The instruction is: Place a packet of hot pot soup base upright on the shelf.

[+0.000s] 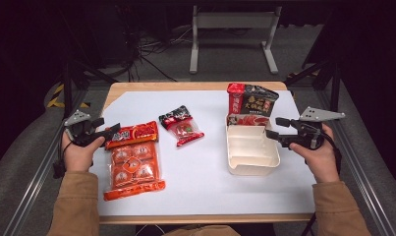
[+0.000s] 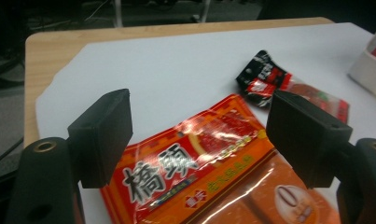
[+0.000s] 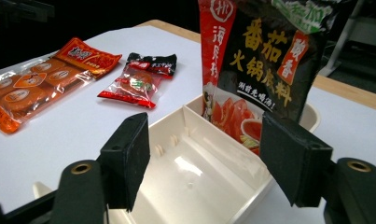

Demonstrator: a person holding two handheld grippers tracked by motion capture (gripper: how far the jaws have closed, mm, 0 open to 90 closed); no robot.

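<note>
A long orange pack of round cakes point(image 1: 134, 160) lies flat at the table's left. My left gripper point(image 1: 114, 132) is low at the pack's far end, open, with its two pads on either side of the red header point(image 2: 199, 163) and not pressing it. A small red and black snack packet point(image 1: 182, 125) lies in the middle. A black and red sauce bag point(image 1: 249, 105) stands upright in the far compartment of a white divided tray point(image 1: 252, 164). My right gripper point(image 1: 271, 127) hovers open at the tray's right rim, nothing between its pads, facing the bag point(image 3: 265, 60).
A white sheet point(image 1: 210, 187) covers the wooden table point(image 1: 185, 86). Metal rails run along both sides of the table. A white stand point(image 1: 232, 22) and cables sit on the floor beyond the far edge. The tray's near compartment point(image 3: 195, 172) holds nothing.
</note>
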